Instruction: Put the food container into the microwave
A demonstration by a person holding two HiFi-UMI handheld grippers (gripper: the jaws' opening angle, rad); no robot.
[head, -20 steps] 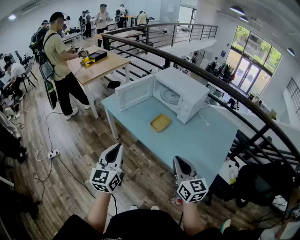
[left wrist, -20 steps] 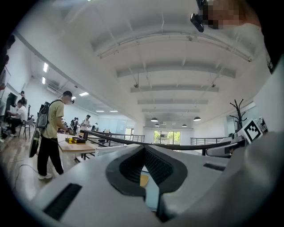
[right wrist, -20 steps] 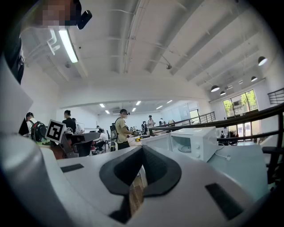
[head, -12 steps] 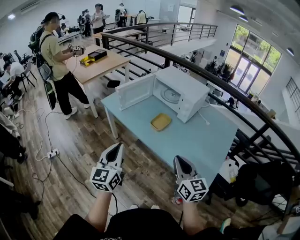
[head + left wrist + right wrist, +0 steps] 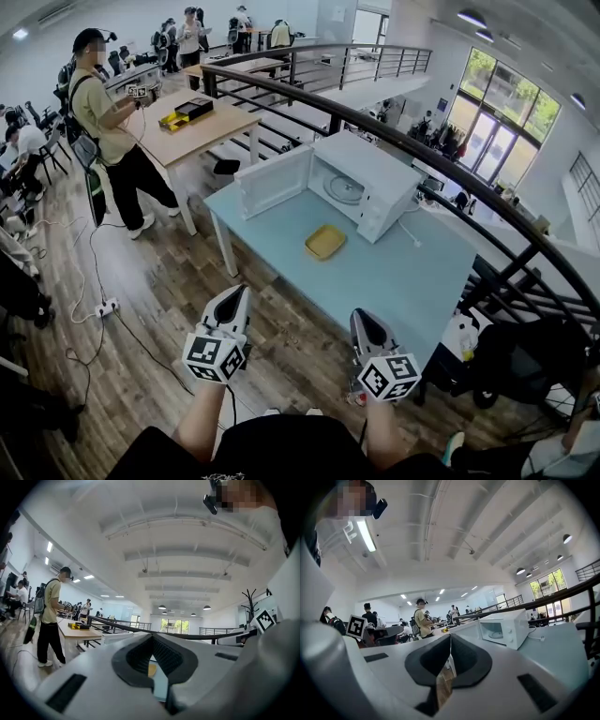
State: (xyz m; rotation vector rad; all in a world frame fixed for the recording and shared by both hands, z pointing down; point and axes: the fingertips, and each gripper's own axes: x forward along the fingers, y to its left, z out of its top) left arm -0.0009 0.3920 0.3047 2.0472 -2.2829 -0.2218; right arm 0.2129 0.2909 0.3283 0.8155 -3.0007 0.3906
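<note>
A shallow yellow food container [image 5: 325, 242] lies on the light-blue table [image 5: 394, 281], just in front of the white microwave [image 5: 367, 187]. The microwave's door [image 5: 272, 182] is swung open to the left and the glass turntable shows inside. My left gripper [image 5: 232, 298] and right gripper [image 5: 360, 321] hang side by side over the wooden floor, short of the table's near edge. Both are shut with nothing in them. In the left gripper view a sliver of the container [image 5: 152, 669] shows past the jaws. In the right gripper view the microwave [image 5: 504, 627] stands ahead to the right.
A dark metal railing [image 5: 441, 169] runs behind the table. A person [image 5: 108, 141] stands at a wooden table [image 5: 202, 131] to the far left, holding grippers. Cables and a power strip [image 5: 106, 306] lie on the floor at left. More people sit and stand farther back.
Both grippers have stayed almost where they were, still shut. The person at the wooden table has shifted a little to the left. My view has drifted slightly.
</note>
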